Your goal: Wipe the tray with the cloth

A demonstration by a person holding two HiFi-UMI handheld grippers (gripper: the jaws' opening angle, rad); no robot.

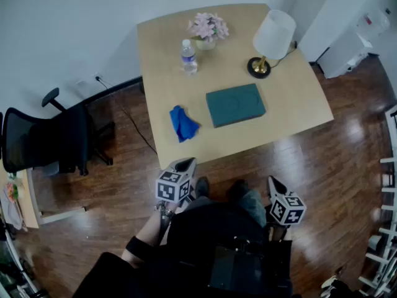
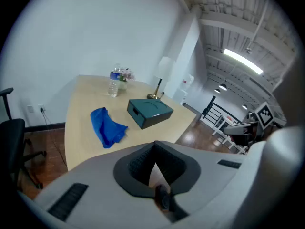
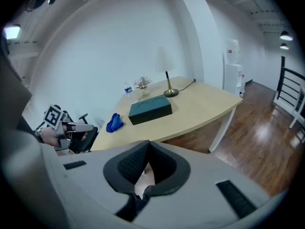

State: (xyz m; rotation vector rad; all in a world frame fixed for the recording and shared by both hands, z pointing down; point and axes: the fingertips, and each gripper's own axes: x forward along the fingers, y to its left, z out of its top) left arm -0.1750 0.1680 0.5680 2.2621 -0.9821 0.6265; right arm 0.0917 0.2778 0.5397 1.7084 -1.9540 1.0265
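A crumpled blue cloth (image 1: 183, 124) lies on the wooden table (image 1: 291, 98) near its front left edge. To its right, a little apart from it, sits the dark teal tray (image 1: 235, 104), a flat box shape. Both grippers hang short of the table's front edge, over the floor. My left gripper (image 1: 184, 165) is shut and empty, pointing toward the cloth (image 2: 107, 126) and tray (image 2: 149, 111). My right gripper (image 1: 274, 182) is shut too, with nothing between its jaws. From the right gripper view, the tray (image 3: 150, 110) and cloth (image 3: 114, 123) lie far ahead.
At the table's back stand a water bottle (image 1: 188, 56), a vase of pink flowers (image 1: 208, 28) and a white-shaded lamp (image 1: 270, 39). A black office chair (image 1: 46, 138) stands left of the table. White shelving (image 1: 388, 185) lines the right edge. The floor is dark wood.
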